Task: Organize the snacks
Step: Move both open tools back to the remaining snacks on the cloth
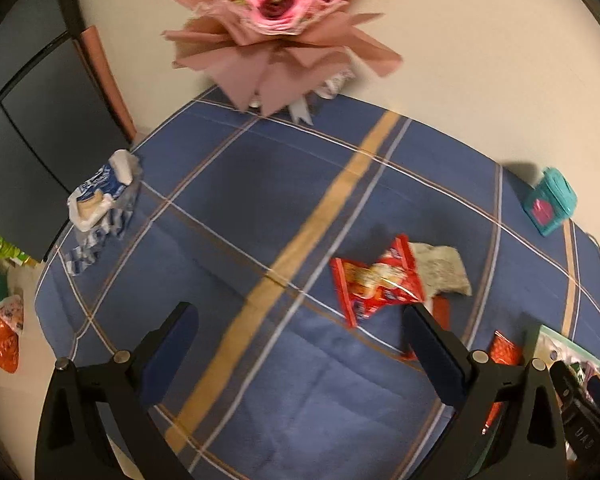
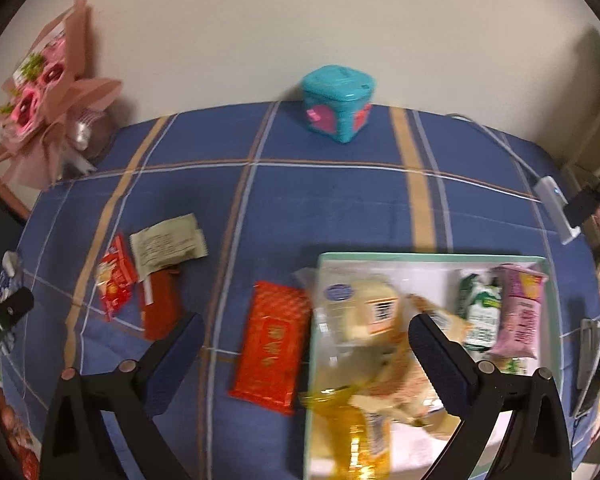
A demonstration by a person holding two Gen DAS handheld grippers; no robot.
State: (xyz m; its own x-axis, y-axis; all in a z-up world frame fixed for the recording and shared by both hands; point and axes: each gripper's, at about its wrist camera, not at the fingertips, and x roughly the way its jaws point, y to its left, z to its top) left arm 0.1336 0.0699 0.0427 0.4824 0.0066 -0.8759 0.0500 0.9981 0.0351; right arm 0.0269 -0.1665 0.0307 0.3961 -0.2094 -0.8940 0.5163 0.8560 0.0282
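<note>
My left gripper (image 1: pixel 300 320) is open and empty above the blue plaid tablecloth (image 1: pixel 260 200). A red snack packet (image 1: pixel 376 280) lies just ahead of its right finger, overlapping a pale grey packet (image 1: pixel 444 268). A blue-and-white packet (image 1: pixel 100 196) lies at the far left edge. My right gripper (image 2: pixel 306 336) is open and empty over the left edge of a pale green tray (image 2: pixel 432 258) that holds several snack packs, among them a beige pack (image 2: pixel 364 312), a green-white one (image 2: pixel 480 312) and a pink one (image 2: pixel 520 312). A flat red packet (image 2: pixel 272 352) lies left of the tray.
A pink paper flower bouquet (image 1: pixel 276 24) leans on the wall at the table's back. A teal box (image 2: pixel 336 102) stands at the back edge. A small red packet (image 2: pixel 114 280), a pale packet (image 2: pixel 168 244) and a dark red packet (image 2: pixel 160 312) lie at the left. More snack bags (image 1: pixel 0 332) lie off the table's left.
</note>
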